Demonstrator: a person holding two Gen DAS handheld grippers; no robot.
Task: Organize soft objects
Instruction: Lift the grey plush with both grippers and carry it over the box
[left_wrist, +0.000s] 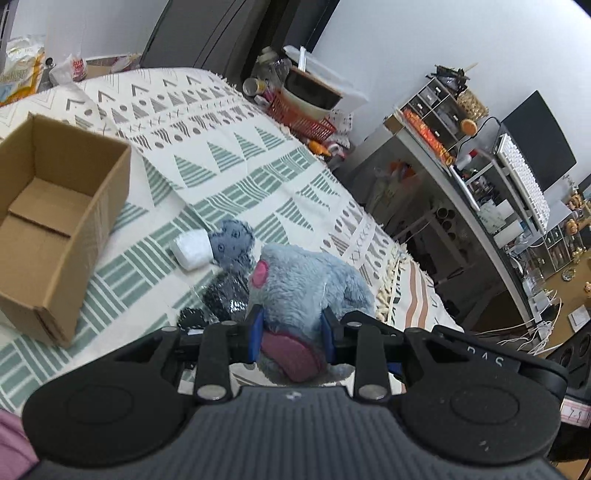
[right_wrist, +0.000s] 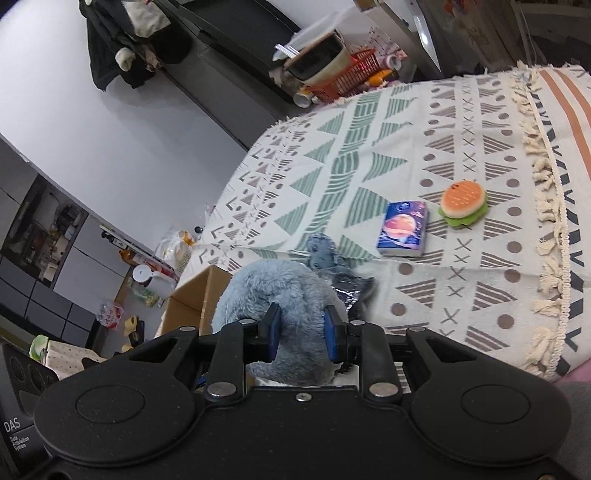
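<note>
Item: blue-grey plush toy (left_wrist: 306, 280), held between both my claws over the patterned blanket (left_wrist: 236, 173). My left gripper (left_wrist: 291, 332) is clamped on the end with the pink sole-like patch; my right gripper (right_wrist: 301, 330) is clamped on a rounded furry bulge of the same toy. Step in hand, as I judge it: carrying the plush to the cardboard box (left_wrist: 55, 206), which stands open and empty beside the toy, on the left in my left wrist view. Orientation: long axis seems to run away from the left claw, pink patch nearest me; I cannot tell head from tail. Next move calls for swinging both claws together toward the box and releasing over its opening. Also near the box: a small grey doll in plastic wrap (left_wrist: 231, 247). Further from the box: tissue pack (right_wrist: 402, 229), burger toy (right_wrist: 463, 203).
</note>
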